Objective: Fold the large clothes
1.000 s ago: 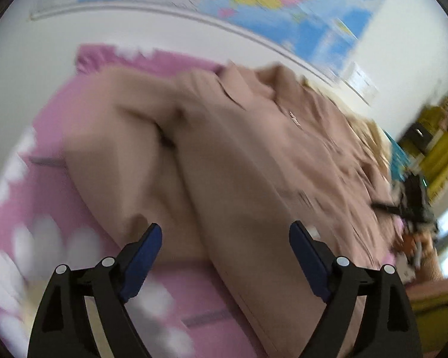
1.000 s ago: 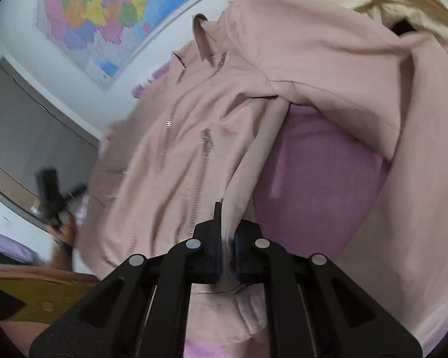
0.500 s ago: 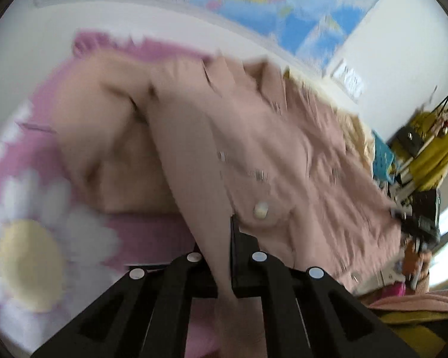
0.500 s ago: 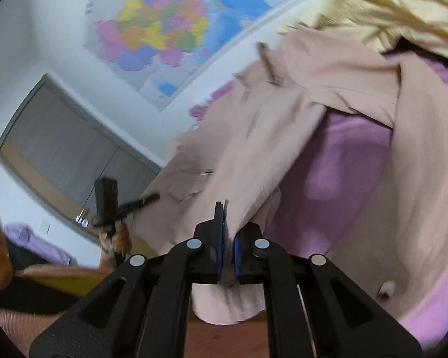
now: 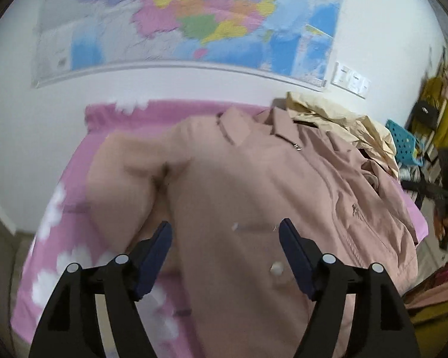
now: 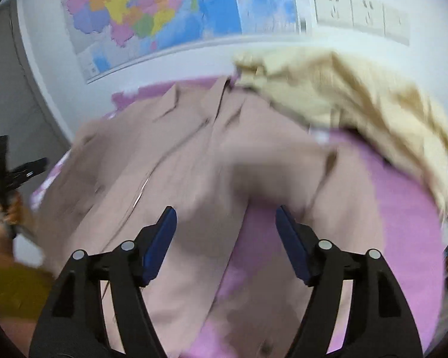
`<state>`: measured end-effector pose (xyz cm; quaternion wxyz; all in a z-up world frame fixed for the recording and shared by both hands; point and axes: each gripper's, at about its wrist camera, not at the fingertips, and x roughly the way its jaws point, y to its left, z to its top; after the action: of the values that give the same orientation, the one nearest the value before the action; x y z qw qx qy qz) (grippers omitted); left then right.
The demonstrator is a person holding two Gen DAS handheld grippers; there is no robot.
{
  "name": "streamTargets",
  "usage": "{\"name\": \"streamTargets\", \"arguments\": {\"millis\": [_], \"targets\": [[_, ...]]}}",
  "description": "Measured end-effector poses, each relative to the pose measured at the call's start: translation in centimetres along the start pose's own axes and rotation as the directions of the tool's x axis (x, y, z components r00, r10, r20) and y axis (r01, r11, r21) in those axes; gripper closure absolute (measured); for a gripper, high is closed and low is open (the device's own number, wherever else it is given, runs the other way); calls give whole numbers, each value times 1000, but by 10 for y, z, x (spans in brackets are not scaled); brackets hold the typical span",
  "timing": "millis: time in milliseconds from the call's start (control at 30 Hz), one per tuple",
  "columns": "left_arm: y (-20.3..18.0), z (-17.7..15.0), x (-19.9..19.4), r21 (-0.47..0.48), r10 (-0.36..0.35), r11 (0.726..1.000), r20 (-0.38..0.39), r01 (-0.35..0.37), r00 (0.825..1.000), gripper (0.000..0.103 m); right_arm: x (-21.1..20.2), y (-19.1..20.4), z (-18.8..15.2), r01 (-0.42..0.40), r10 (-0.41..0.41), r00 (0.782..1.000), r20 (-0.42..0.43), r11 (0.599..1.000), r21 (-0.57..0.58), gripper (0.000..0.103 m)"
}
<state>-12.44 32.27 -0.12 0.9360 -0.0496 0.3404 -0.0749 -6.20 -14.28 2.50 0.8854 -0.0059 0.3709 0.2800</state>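
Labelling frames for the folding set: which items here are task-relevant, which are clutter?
Job:
dusty-pink zip jacket
left gripper, open
right gripper, open
pink flower-print bedsheet

Clutter:
crumpled cream garment
colourful wall map
white wall sockets

Left gripper (image 5: 225, 234) and right gripper (image 6: 225, 219) both hold jaws spread wide.

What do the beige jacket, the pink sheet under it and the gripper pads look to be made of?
Beige jacket: woven cloth, matte, likely cotton or a blend; it creases softly and carries a metal zip. Pink sheet: thin printed fabric, matte, with white flowers. Pads on the left hand-held gripper: dark blue, probably rubber or soft plastic, dull surface.
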Motion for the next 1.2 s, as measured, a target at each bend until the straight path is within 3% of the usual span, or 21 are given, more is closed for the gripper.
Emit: {"name": "streamTargets", "arguments": {"millis": [167, 300, 333, 367, 400, 467, 567, 667, 767, 900, 933, 1100, 1200], "targets": [[-36, 25, 40, 83, -82, 993, -22, 84, 996, 31, 75, 7, 61, 123, -120, 992, 40, 988, -90, 35], [-51, 38, 79, 69, -131, 988, -73, 136, 989, 31, 133, -3, 86, 202, -211, 977, -31, 963, -177, 41], [-53, 40, 85, 68, -138, 987, -80, 143, 987, 31, 151, -6, 90, 196, -215, 974, -73, 959, -204, 49], [-56, 42, 95, 75, -140, 986, -99, 147, 985, 31, 160, -10, 91, 199, -223, 970, -96, 957, -213, 83], [-58, 44, 101, 81, -132, 987, -111, 141, 985, 31, 169, -16, 94, 194, -224, 966, -128, 958, -212, 100], [-60, 46, 114, 92, -106, 989, -136, 119, 985, 31, 163, -37, 106, 176, -191, 976, -106, 975, -139, 101], [-56, 49, 123, 78, -104, 990, -145, 116, 984, 31, 127, -85, 125, 165, -165, 986, 7, 984, 70, 102], [-47, 51, 135, 45, -96, 994, -152, 104, 984, 30, 136, -114, 118, 199, -196, 980, -32, 967, 157, 101], [-43, 46, 150, 31, -78, 996, -195, 86, 978, 29, 157, -122, 103, 204, -189, 976, -105, 967, 153, 94], [-50, 35, 155, 113, -28, 992, -199, 51, 980, 29, 128, -128, 94, 172, -169, 985, -30, 966, 194, 52], [-52, 33, 153, 139, -17, 989, -196, 45, 980, 29, 112, -127, 89, 161, -164, 987, -1, 970, 185, 48], [-48, 22, 141, 159, 23, 987, -222, 13, 975, 24, 82, -118, 52, 78, -72, 996, -48, 988, 136, 41], [-30, 18, 128, 113, 51, 993, -212, -28, 976, 24, 82, -104, 26, 105, -94, 990, -109, 990, 94, 40]]}}
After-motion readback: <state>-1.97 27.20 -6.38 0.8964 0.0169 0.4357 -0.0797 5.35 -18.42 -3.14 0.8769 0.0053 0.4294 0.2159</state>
